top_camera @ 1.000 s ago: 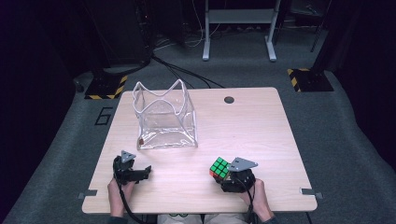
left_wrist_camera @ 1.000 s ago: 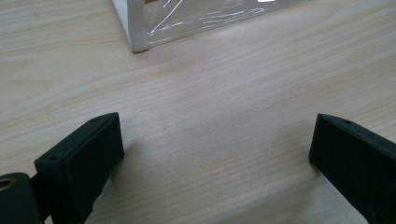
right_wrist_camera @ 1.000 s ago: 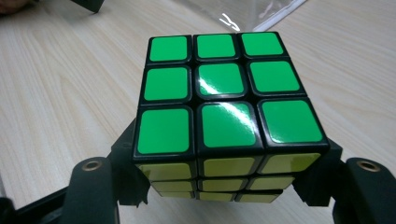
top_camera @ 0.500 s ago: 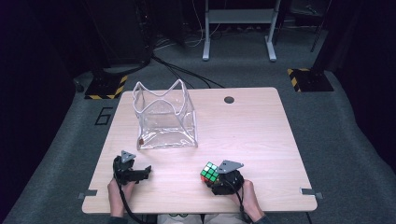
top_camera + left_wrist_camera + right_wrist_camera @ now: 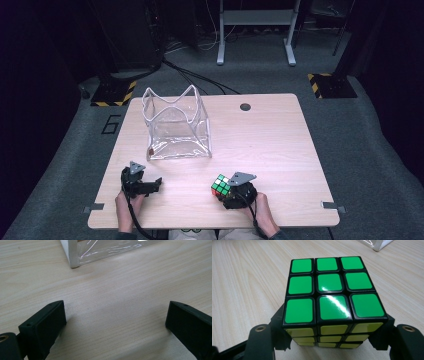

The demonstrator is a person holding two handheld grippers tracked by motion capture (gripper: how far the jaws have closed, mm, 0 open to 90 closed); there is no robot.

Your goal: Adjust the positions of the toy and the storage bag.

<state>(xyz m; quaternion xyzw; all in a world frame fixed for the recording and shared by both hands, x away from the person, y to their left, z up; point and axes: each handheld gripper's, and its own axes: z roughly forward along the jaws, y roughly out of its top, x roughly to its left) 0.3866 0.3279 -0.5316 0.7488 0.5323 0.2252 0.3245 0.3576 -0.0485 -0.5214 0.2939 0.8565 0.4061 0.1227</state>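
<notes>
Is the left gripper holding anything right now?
No, the left gripper has its jaws spread wide in its own view, with nothing but bare wooden table between them.

Black tongs (image 5: 152, 186), grey three-cornered plates (image 5: 242, 177).

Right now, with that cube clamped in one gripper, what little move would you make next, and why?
Probably lift the cube slightly and carry it toward the clear box. The right gripper is shut on the cube near the table's front edge, the box stands open-topped ahead and to the left, and the left gripper sits open, holding nothing.
</notes>
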